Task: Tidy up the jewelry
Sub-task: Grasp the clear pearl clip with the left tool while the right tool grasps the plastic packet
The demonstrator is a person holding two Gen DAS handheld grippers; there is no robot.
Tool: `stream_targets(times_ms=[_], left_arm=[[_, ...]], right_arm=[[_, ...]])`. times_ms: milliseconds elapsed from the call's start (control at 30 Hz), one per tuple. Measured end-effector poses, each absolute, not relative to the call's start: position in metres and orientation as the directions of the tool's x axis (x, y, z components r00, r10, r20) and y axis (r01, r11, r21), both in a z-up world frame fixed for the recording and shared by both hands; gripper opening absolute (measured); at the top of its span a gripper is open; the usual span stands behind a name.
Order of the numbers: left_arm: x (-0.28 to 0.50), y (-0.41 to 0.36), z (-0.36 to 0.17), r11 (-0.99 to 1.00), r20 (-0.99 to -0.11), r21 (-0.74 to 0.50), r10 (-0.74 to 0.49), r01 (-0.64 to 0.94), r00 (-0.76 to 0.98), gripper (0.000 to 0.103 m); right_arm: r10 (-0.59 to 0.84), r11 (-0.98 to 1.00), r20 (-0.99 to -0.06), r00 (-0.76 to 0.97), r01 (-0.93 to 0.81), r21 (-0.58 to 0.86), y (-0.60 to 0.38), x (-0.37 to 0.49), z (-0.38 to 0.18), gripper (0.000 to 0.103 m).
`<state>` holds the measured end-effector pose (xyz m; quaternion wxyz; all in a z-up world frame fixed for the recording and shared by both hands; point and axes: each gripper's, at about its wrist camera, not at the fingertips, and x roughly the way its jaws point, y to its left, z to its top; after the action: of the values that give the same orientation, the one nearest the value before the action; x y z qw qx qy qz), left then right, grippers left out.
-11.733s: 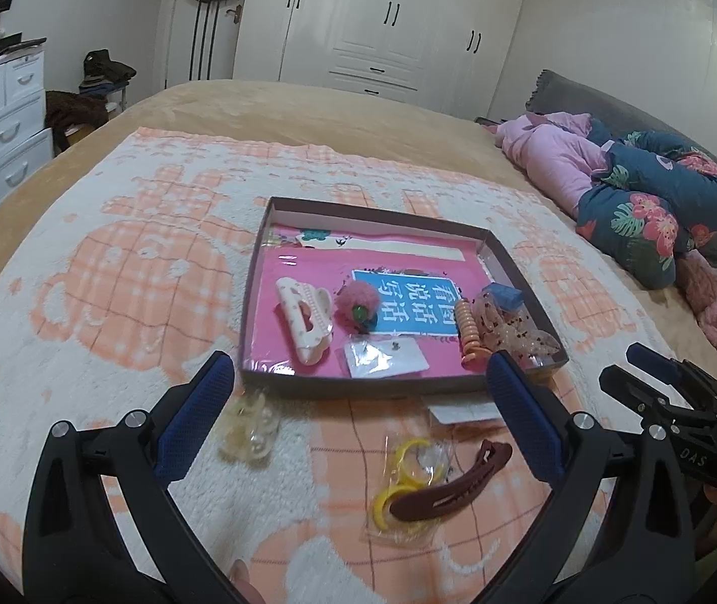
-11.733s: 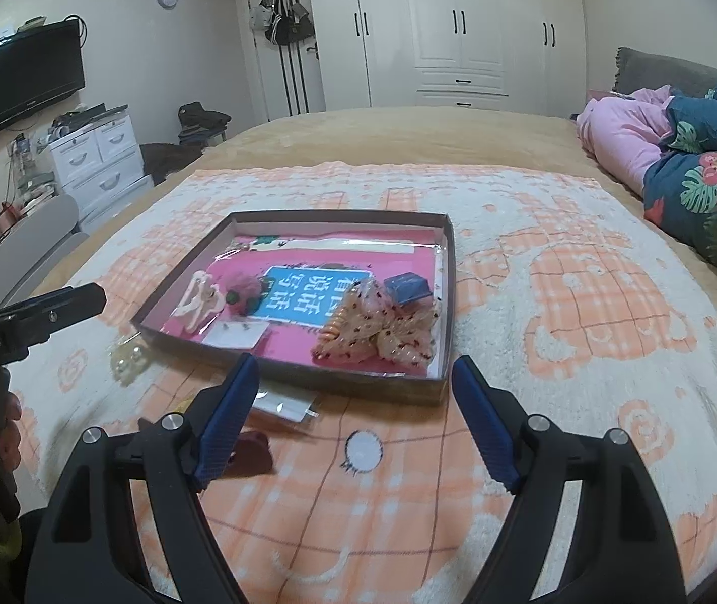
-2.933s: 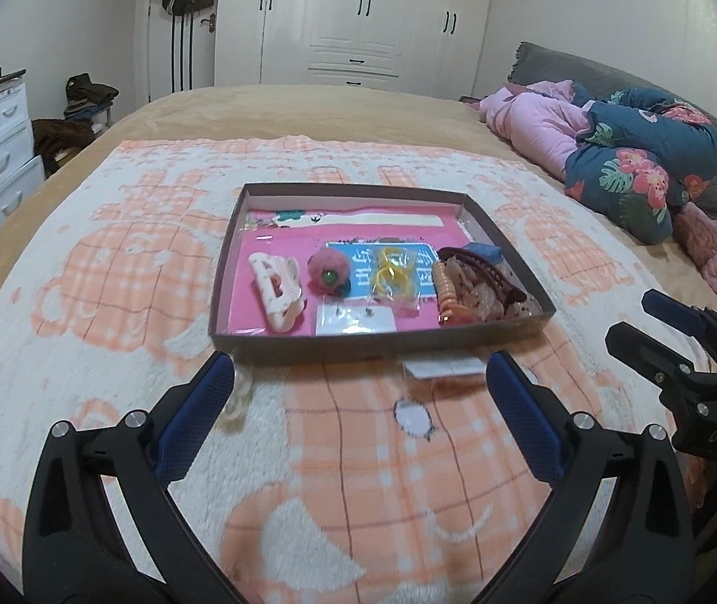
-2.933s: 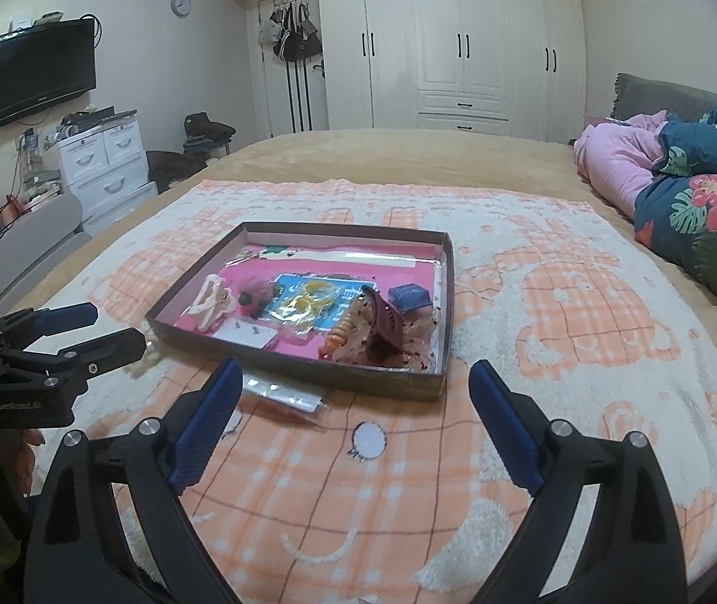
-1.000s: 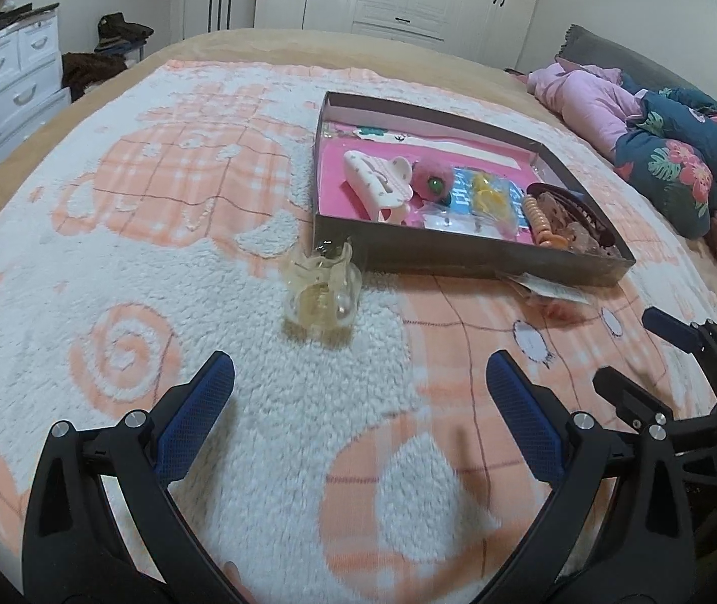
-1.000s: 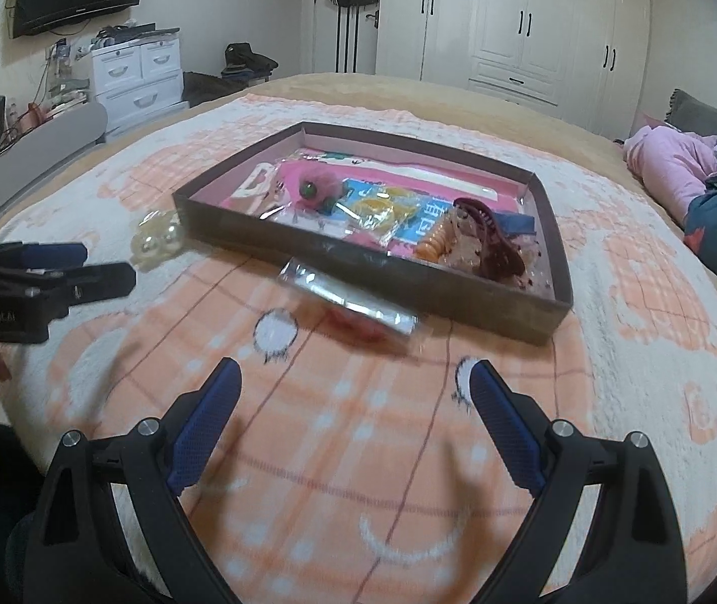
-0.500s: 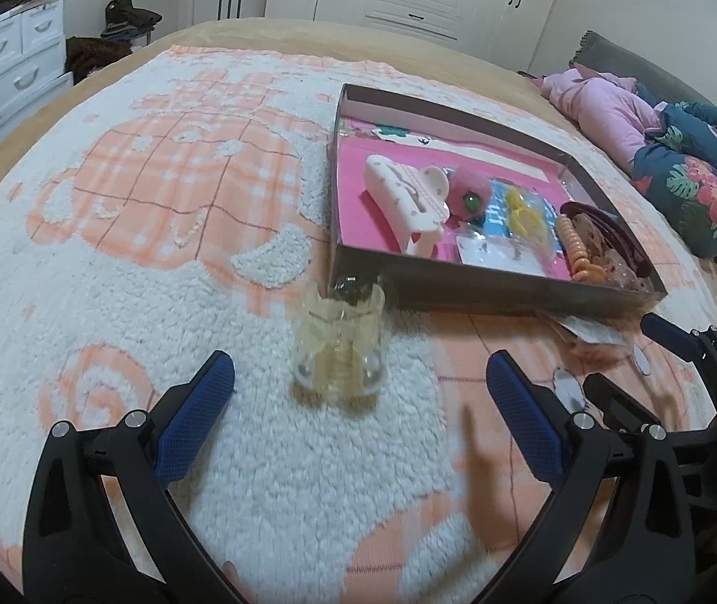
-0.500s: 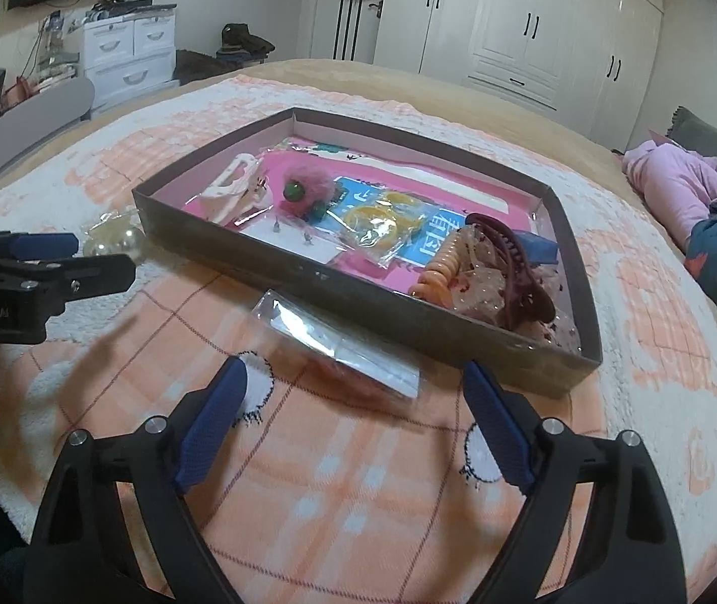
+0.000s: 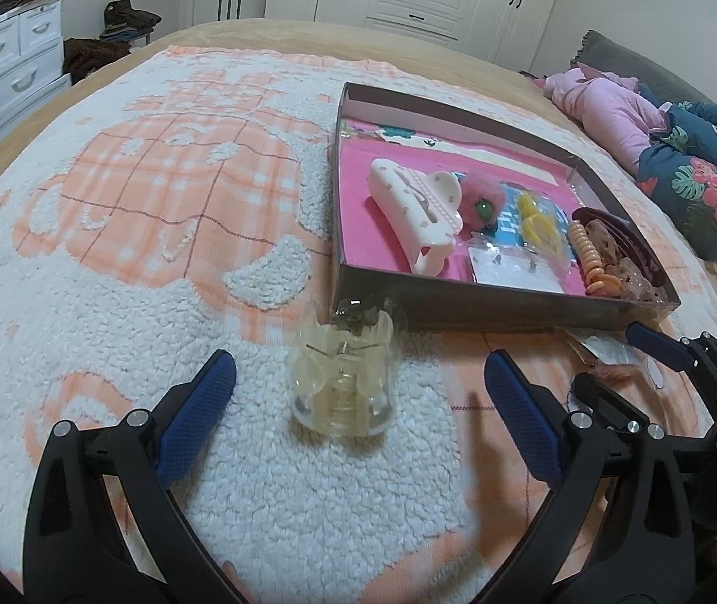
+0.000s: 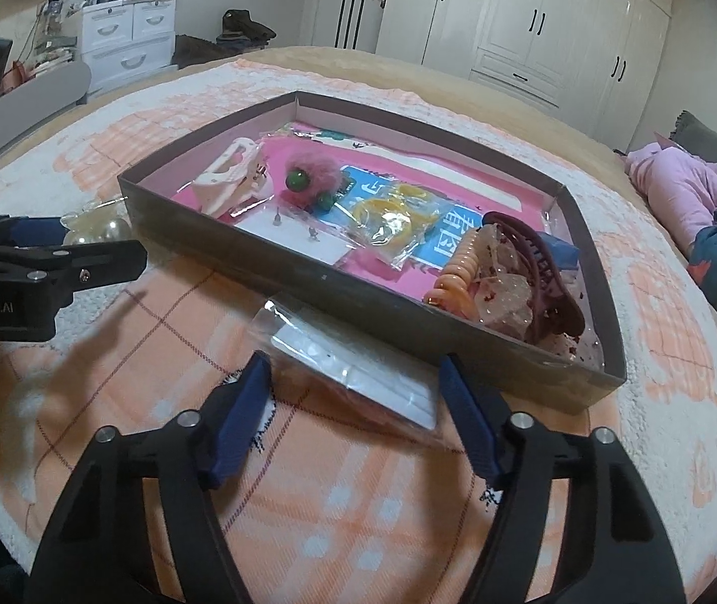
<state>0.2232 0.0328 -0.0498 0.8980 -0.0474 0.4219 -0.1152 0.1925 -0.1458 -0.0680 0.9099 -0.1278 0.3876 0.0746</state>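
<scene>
Bed blanket (image 9: 167, 231) carries brown tray (image 10: 358, 297) holding white claw clip (image 9: 416, 211)

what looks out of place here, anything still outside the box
Two things lie on the blanket outside the box: a clear pearl clip between the open left gripper fingers, and a clear packet against the box's near wall, between the open right gripper fingers.
</scene>
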Motion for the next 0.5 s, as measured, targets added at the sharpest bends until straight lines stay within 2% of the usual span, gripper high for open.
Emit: stream_targets(times_ms=[33,167,267,333,500], left_arm=[[0.2240,0.0328,-0.0502,0.969,-0.747,-0.184,-0.247,0.166,0.617,0.087],[0.2275,0.0348,-0.0519,0.968,-0.747,-0.192,-0.250,0.159,0.616,0.079],[0.2279,0.0368,-0.0516,0.967,-0.741,-0.202,-0.254,0.154,0.621,0.068],[0.2270,0.0377,-0.0513,0.964,-0.738,-0.212,-0.264,0.158,0.622,0.051],[0.2271,0.0390,-0.0512,0.964,-0.737,-0.217,-0.267,0.156,0.621,0.032]], right_arm=[[0.038,0.955,-0.722,0.690,-0.238,-0.178,-0.1445,0.1924,-0.0680,0.054],[0.037,0.952,-0.710,0.704,-0.241,-0.189,-0.1409,0.1917,-0.0673,0.044],[0.044,0.952,-0.700,0.713,-0.243,-0.187,-0.1406,0.1893,-0.0653,0.037],[0.051,0.953,-0.693,0.719,-0.244,-0.182,-0.1406,0.1873,-0.0636,0.035],[0.067,0.955,-0.681,0.729,-0.245,-0.168,-0.1434,0.1830,-0.0598,0.032]])
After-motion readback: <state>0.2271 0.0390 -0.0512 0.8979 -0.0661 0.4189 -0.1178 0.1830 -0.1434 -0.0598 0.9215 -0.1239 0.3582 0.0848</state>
